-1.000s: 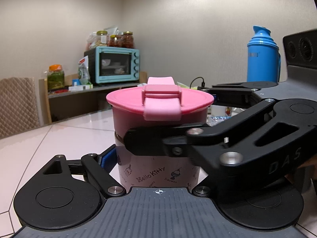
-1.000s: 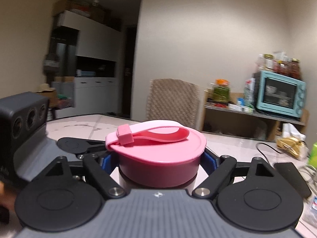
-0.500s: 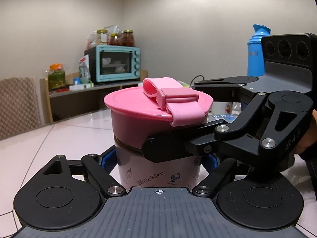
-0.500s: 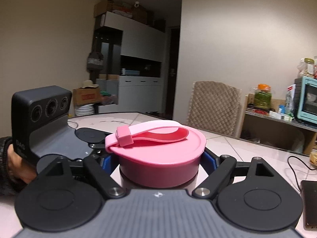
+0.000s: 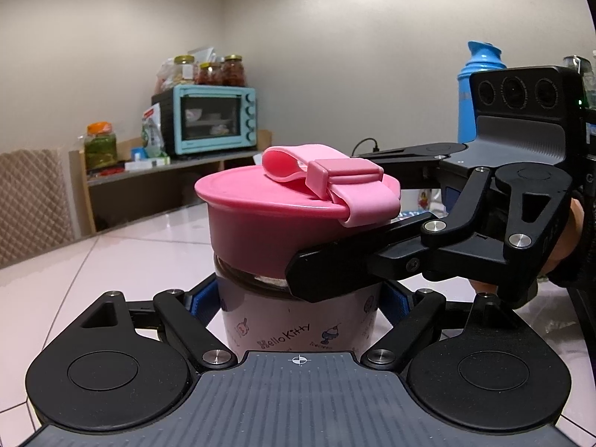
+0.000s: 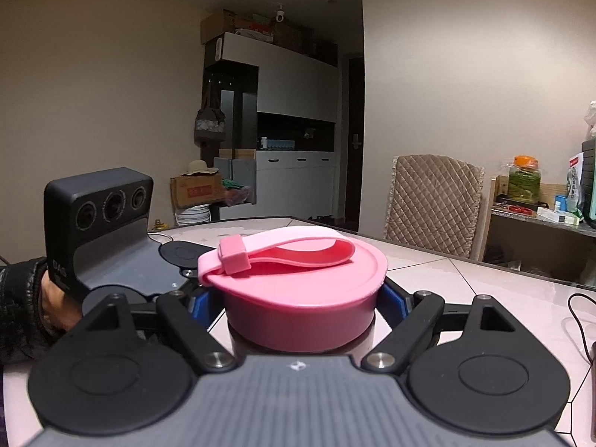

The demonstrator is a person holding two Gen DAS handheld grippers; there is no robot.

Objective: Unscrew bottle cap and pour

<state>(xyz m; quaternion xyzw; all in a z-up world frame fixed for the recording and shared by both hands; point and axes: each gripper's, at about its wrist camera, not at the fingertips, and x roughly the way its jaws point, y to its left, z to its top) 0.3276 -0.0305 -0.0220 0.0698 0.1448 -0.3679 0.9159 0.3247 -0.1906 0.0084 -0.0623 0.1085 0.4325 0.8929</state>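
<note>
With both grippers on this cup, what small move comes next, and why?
Probably another twist of the pink lid by the right gripper, then lift: the lid sits tilted with a gap above the Hello Kitty cup, which the left gripper clamps.

The left tongs (image 5: pixel 298 298) point nearly level, slightly down, and are clamped on the body of the bottle (image 5: pixel 298 327). The right tongs (image 6: pixel 298 298) come in from the side, a little higher, clamped around the pink cap (image 6: pixel 298 298). A dark-sleeved hand (image 6: pixel 56 305) holds the left tongs from behind.
</note>
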